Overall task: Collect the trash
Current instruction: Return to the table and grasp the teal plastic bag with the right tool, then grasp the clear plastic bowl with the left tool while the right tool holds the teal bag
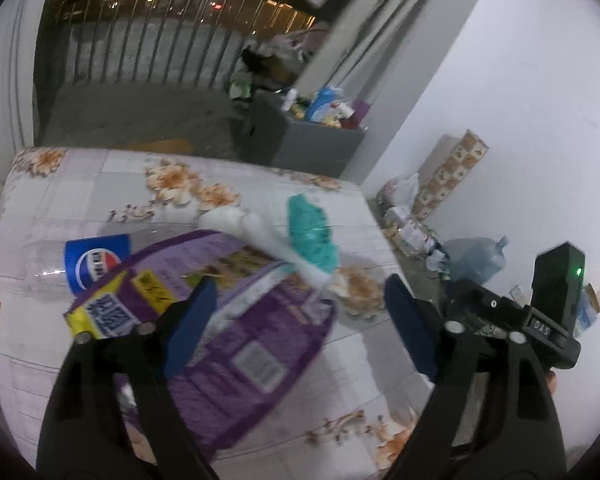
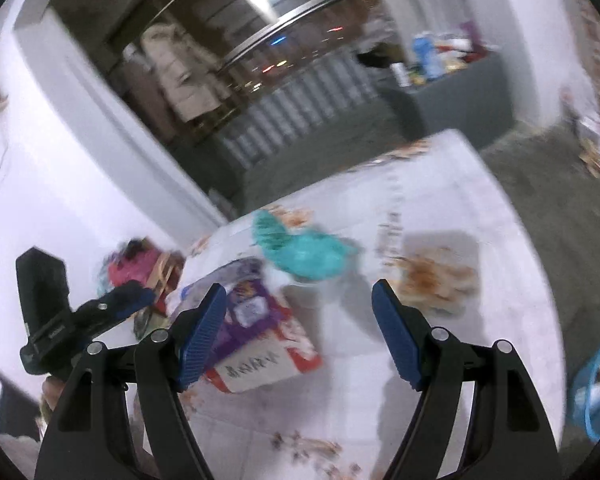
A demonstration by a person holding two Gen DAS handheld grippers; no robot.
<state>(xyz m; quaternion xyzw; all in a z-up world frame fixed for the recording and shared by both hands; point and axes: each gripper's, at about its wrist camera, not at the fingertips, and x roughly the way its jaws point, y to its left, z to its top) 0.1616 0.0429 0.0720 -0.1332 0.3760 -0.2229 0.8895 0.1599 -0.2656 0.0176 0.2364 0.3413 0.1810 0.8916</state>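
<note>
Between the spread jaws of the left gripper (image 1: 296, 300) lies a purple plastic wrapper (image 1: 236, 344), untouched; a crumpled teal bag (image 1: 310, 232) sits beyond. The right gripper (image 2: 300, 320) gapes empty above the floral-sheeted table (image 2: 440, 208).

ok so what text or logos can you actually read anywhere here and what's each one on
"DAS": small plate on the right gripper's body, left wrist view.
Red, white and blue round logo, its letters blurred: blue label of the clear bottle.
Print on the purple bag, its yellow corner and barcode patch: too blurred to read.
Dark lettering on the red and white pack: unreadable.
</note>
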